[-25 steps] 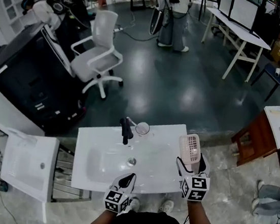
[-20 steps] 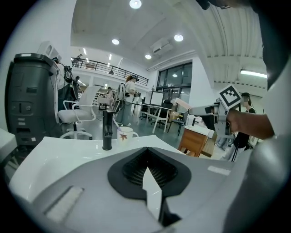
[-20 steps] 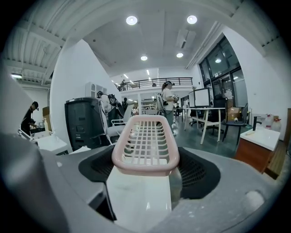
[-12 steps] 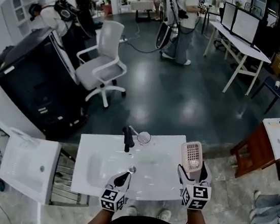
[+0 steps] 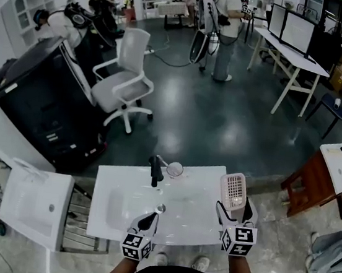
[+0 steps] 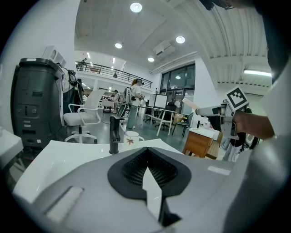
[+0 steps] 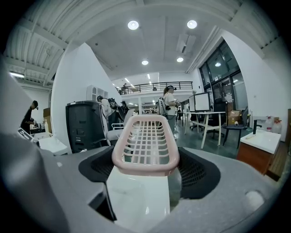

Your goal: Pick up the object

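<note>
A pale pink slatted basket (image 5: 233, 191) is held over the right edge of the white sink counter (image 5: 112, 181). My right gripper (image 5: 232, 207) is shut on its near end. In the right gripper view the basket (image 7: 145, 136) fills the space between the jaws of the right gripper (image 7: 145, 172) and points away from me. Whether it touches the counter I cannot tell. My left gripper (image 5: 149, 220) rests low at the counter's front edge. In its own view the left gripper (image 6: 148, 172) has its jaws together with nothing between them.
A black faucet (image 5: 154, 170) and a white cup (image 5: 174, 169) stand at the back of the counter, also seen as faucet (image 6: 113, 134) and cup (image 6: 132, 137). A second white basin (image 5: 31, 203) sits left, a wooden cabinet (image 5: 306, 175) right. People and an office chair (image 5: 126, 77) are beyond.
The head view has shifted a little, so both grippers sit slightly lower in the picture. The basket stays in the right gripper; the left gripper stays shut.
</note>
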`<action>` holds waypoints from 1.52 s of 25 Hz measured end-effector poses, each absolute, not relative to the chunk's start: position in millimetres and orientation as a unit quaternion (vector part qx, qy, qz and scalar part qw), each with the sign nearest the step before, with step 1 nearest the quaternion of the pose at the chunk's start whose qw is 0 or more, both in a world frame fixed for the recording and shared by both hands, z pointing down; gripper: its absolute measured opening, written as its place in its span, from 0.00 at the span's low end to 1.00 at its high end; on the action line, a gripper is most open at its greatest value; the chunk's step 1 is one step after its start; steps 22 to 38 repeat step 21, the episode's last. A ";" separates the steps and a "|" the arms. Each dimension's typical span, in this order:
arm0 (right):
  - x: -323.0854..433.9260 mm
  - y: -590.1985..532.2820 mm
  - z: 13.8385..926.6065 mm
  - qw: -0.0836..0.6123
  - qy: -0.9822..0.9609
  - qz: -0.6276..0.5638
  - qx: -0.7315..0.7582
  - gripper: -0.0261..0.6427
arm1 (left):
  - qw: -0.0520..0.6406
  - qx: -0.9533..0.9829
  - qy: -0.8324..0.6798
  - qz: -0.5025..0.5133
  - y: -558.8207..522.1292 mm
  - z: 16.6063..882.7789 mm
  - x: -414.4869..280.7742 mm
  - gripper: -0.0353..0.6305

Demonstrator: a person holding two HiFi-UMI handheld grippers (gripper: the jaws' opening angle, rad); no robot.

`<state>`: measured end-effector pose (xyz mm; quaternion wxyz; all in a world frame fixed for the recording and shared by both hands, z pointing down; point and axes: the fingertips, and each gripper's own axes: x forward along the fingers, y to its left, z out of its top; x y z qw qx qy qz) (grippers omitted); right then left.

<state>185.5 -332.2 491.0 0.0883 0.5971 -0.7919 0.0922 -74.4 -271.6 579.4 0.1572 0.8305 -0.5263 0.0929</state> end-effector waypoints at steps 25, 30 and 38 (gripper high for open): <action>193.5 -330.0 513.4 0.107 -0.780 0.106 0.607 0.69 | 0.147 0.827 -0.537 0.080 -270.8 567.6 -78.7 0.08; 193.5 -330.0 513.4 0.107 -0.780 0.106 0.607 0.69 | 0.147 0.827 -0.537 0.080 -270.8 567.6 -78.7 0.08; 193.5 -330.0 513.4 0.107 -0.780 0.106 0.607 0.69 | 0.147 0.827 -0.537 0.080 -270.8 567.6 -78.7 0.08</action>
